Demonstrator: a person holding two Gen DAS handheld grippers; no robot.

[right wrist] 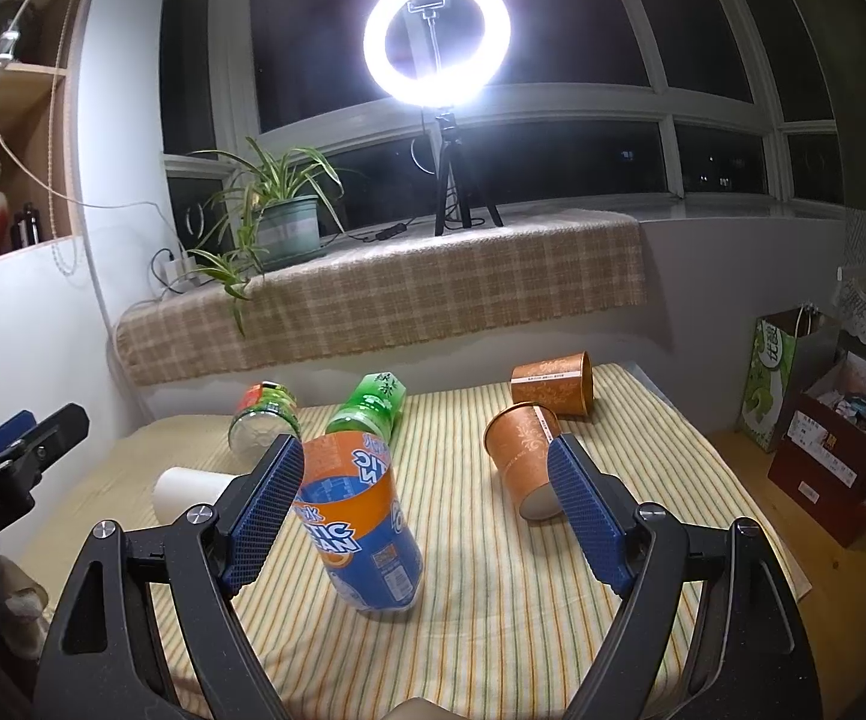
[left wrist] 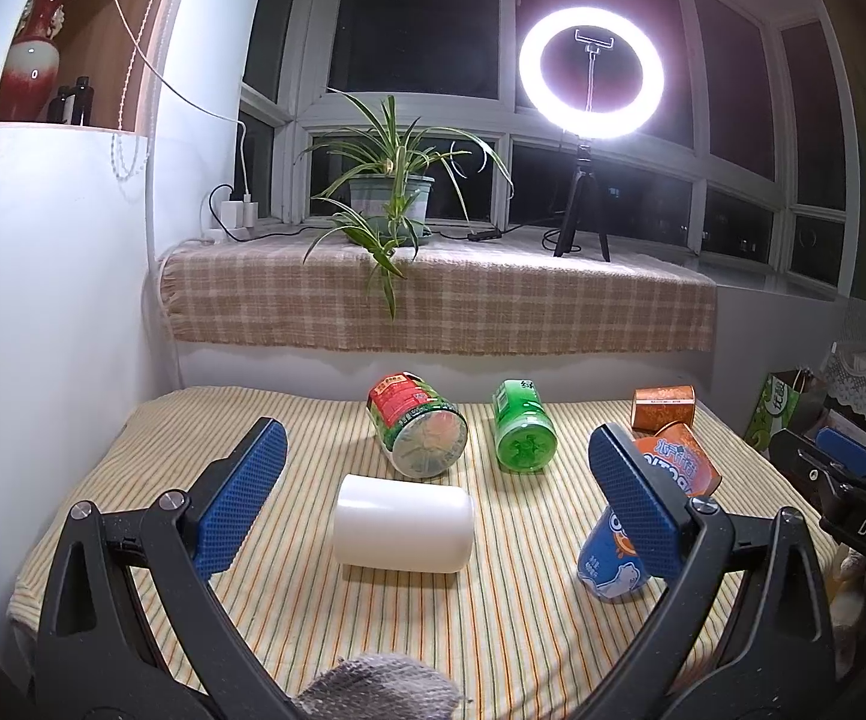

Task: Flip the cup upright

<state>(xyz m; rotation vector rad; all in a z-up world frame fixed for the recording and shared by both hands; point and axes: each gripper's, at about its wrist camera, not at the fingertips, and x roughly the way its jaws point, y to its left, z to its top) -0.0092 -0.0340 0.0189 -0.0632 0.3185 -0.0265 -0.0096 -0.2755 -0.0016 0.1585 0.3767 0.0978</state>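
A white cup [left wrist: 403, 523] lies on its side on the striped cloth, between and just beyond my open left gripper [left wrist: 436, 501]; it also shows at the left of the right wrist view [right wrist: 190, 489]. A blue and orange cup [right wrist: 361, 519] stands tilted between the fingers of my open right gripper [right wrist: 424, 507], close to the left pad [right wrist: 262, 516]; I cannot tell whether it touches. It also shows in the left wrist view [left wrist: 613, 558]. Two orange paper cups lie on their sides, one near [right wrist: 520, 465] and one far [right wrist: 553, 384].
A red-and-green cup [left wrist: 418, 429] and a green cup [left wrist: 523, 426] lie on their sides further back. The striped cloth [left wrist: 493, 630] covers the table. Behind is a plaid-covered sill [left wrist: 433, 300] with a plant [left wrist: 394, 192] and ring light [left wrist: 592, 69]. Boxes and a bag [right wrist: 823, 420] stand at the right.
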